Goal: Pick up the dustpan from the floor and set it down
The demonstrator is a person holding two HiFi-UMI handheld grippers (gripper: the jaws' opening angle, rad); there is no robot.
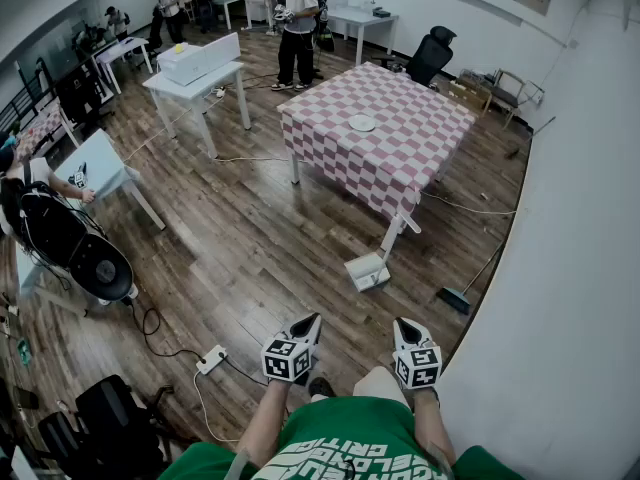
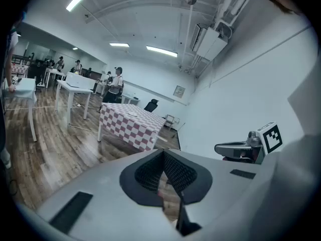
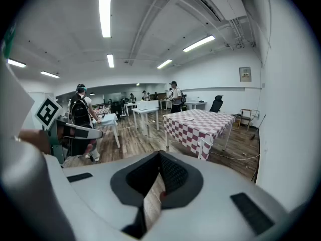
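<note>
Two handheld grippers bearing marker cubes: left gripper [image 1: 310, 321], right gripper [image 1: 404, 324]. One white plastic dustpan [image 1: 368, 270]. One long-handled broom with teal head [image 1: 456, 299]. One pink-and-white checked table [image 1: 400, 138]. One round white plate [image 1: 362, 123]. One white power strip [image 1: 210, 360]. One black office chair [image 1: 430, 56].

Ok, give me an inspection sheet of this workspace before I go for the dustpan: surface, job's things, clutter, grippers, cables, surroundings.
Surface: wooden plank floor.
Job's things: dustpan on the floor by a corner of the checkered table, handle pointing up towards the table; not held.
Clutter: broom on the floor near the wall; plate on the table.
Grippers: left gripper and right gripper both shut with nothing between the jaws, apart from the dustpan.
Cables: power strip with its lead beside the left gripper; a cable on the floor past the table.
Surroundings: white wall on the right, office chair, white tables and people farther off.
</note>
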